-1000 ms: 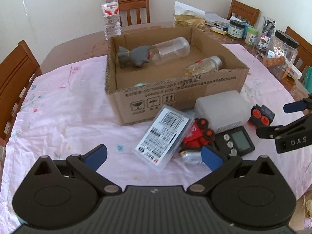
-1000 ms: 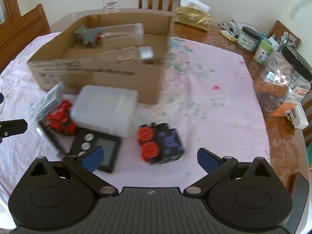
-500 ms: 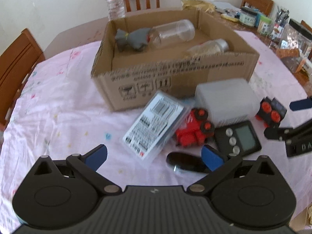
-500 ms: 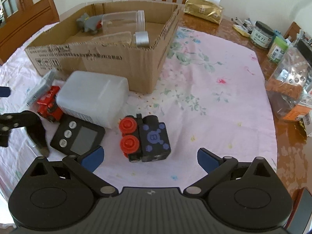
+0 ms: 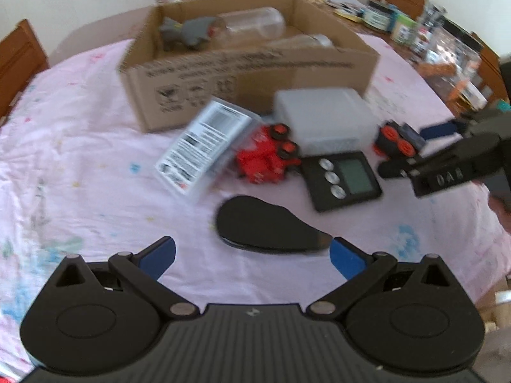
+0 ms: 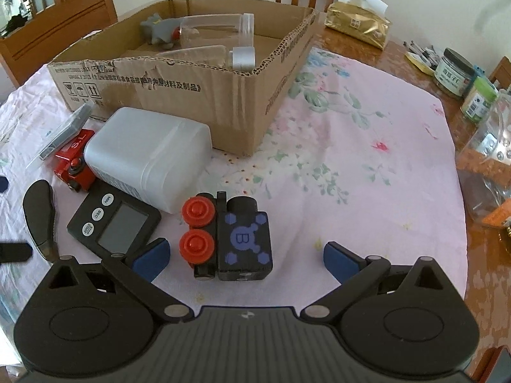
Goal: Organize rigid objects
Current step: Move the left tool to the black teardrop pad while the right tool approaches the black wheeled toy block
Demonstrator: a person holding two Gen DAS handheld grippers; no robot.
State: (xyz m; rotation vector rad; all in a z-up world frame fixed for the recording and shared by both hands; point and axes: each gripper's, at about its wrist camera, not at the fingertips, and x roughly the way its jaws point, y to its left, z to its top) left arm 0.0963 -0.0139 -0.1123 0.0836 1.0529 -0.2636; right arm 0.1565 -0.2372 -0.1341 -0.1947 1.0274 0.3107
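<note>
Straddling the black toy train [image 6: 236, 239], the right hand-held gripper [image 6: 244, 258] gapes wide

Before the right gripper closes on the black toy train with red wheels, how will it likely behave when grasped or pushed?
The black toy train looks like solid painted wood, so probably stiff and unlikely to deform. It lies on its side, red wheels facing up, so it should slide rather than roll. Its flat faces should suit the open right gripper.
</note>
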